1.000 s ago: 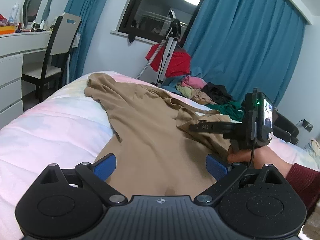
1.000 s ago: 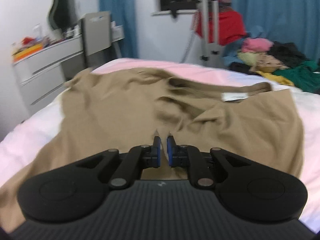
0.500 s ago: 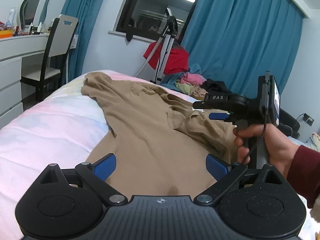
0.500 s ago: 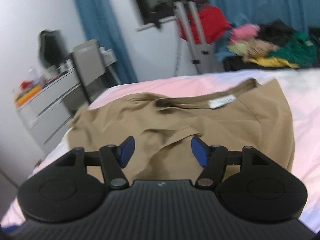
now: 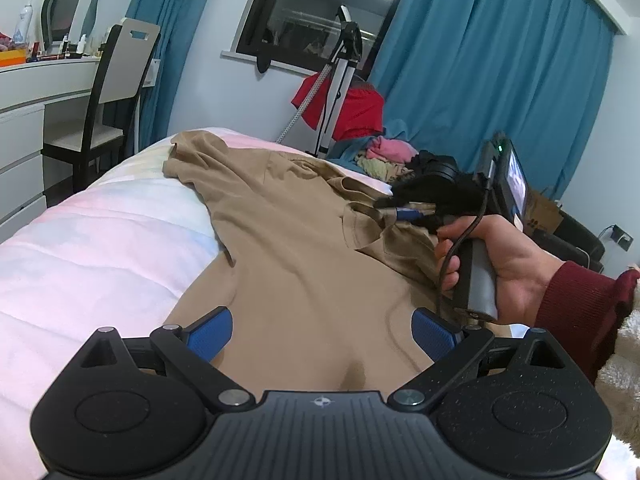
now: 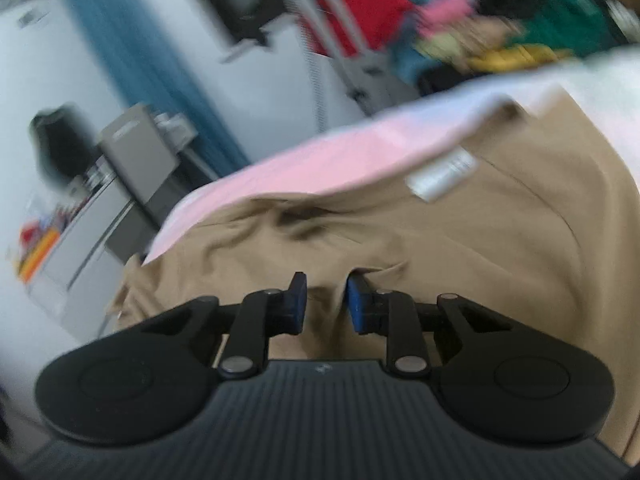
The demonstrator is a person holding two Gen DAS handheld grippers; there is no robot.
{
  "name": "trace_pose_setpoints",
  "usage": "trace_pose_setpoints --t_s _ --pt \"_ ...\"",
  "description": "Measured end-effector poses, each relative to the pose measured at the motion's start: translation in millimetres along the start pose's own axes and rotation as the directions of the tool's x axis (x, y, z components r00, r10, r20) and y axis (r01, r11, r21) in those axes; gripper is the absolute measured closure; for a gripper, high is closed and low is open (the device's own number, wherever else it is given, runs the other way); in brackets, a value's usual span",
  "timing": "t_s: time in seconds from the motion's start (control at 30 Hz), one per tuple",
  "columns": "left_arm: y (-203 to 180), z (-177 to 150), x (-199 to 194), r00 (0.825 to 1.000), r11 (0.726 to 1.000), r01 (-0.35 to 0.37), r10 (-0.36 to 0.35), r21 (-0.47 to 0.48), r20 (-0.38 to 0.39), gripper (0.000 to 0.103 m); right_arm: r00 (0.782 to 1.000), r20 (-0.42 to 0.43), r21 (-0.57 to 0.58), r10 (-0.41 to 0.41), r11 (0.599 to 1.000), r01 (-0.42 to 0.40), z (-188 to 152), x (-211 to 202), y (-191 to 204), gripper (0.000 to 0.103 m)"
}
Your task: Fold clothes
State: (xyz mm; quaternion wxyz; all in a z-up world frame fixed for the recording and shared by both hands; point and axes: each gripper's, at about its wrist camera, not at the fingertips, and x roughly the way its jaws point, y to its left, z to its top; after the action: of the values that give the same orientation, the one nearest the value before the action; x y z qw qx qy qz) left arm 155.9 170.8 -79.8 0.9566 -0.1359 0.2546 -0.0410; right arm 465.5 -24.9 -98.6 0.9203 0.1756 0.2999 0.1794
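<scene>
Seen from the left wrist, the left hand-held gripper [image 5: 322, 332] hangs low over a tan shirt [image 5: 296, 248] spread across the bed [image 5: 92, 240], its blue pads [image 5: 210, 332] spread wide with only flat cloth under the gap between them. The shirt runs forward from it, one sleeve trailing ahead and to the left over the pink and white quilt. Ahead and to the right, a hand [image 5: 496, 264] in a dark red sleeve [image 5: 580, 308] grips the grey handle of the right hand-held gripper [image 5: 390, 210], which points leftward across the view at a raised fold of the shirt; the tips are too blurred here to read. Beyond the bed lies a heap of clothes [image 5: 384, 156] by the blue curtain [image 5: 492, 92], and far left stand a chair [image 5: 116, 96] and a white bench [image 5: 44, 80].

Seen from the right wrist, the picture is smeared and tilted. The right hand-held gripper [image 6: 326, 300] has just been closing: its pads [image 6: 298, 304] stand a narrow way apart, a ridge of tan shirt [image 6: 460, 248] bunched in the gap, but I cannot tell whether they press on it. A white label [image 6: 442, 174] sits on the shirt ahead and to the right, near the collar
</scene>
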Motion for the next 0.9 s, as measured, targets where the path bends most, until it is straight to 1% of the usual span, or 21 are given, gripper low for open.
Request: trace_pose_setpoints --t_s 0.03,0.13,0.23,0.27,0.3,0.33,0.37,0.4,0.43,0.6,0.73,0.8,0.9 --pt "0.7 0.7 -0.8 1.000 1.000 0.001 -0.001 0.000 0.003 0.006 1.000 0.002 -0.044 0.021 0.999 -0.021 0.3 -1.8 8.2 0.078" --pt "3.3 1.9 -3.8 1.000 1.000 -0.012 0.012 0.003 0.016 0.005 0.998 -0.010 -0.120 0.068 0.990 -0.068 -0.8 -5.4 28.1 0.076" --pt "6.3 3.9 -8.9 0.999 1.000 -0.027 0.028 -0.010 0.027 0.005 0.998 -0.013 -0.126 0.067 0.990 -0.068 -1.9 -19.1 30.8 0.075" --pt "6.9 5.1 -11.2 0.999 0.999 -0.030 0.030 -0.018 0.033 0.006 0.998 -0.017 -0.127 0.056 0.990 -0.058 -2.9 -24.3 30.9 0.071" --pt "6.9 6.1 -13.2 0.999 0.999 -0.033 0.033 -0.024 0.037 0.006 0.999 -0.022 -0.130 0.033 0.991 -0.036 -4.7 -30.3 30.7 0.064" --pt "6.4 7.1 -15.3 0.998 0.999 -0.036 0.037 -0.029 0.041 0.006 1.000 -0.024 -0.134 0.008 0.991 -0.012 -7.2 -36.4 30.9 0.044" --pt "5.5 7.7 -18.0 0.998 0.999 -0.040 0.041 -0.031 0.047 0.006 1.000 -0.018 -0.139 -0.010 0.990 0.008 -10.5 -43.7 31.3 0.021" --pt "4.6 8.2 -20.8 0.998 0.999 -0.045 0.046 -0.031 0.052 0.005 1.000 -0.008 -0.149 -0.021 0.989 0.019 -13.9 -53.0 31.9 0.013" --pt "3.1 8.4 -23.6 0.997 0.998 -0.050 0.052 -0.029 0.057 0.005 1.000 0.002 -0.160 -0.027 0.987 0.026 -16.9 -62.9 32.7 0.015" --pt "-5.4 7.9 -39.1 0.993 0.996 -0.090 0.089 0.011 0.084 0.005 0.999 0.022 -0.177 -0.032 0.984 0.035 -32.1 -121.3 42.7 0.014" --pt "-18.2 8.2 -49.3 0.988 0.990 -0.124 0.117 0.069 0.097 0.006 0.995 0.090 -0.179 -0.046 0.982 0.061 -42.2 -179.7 60.9 0.014" --pt "-28.9 7.8 -57.4 0.987 0.986 -0.130 0.119 0.105 0.110 0.006 0.989 0.131 -0.164 -0.064 0.983 0.085 -46.6 -209.7 70.2 0.014" --pt "-45.4 2.0 -75.2 0.987 0.982 -0.118 0.100 0.144 0.124 0.005 0.983 0.172 -0.165 -0.070 0.981 0.098 -64.3 -255.3 79.2 0.014"
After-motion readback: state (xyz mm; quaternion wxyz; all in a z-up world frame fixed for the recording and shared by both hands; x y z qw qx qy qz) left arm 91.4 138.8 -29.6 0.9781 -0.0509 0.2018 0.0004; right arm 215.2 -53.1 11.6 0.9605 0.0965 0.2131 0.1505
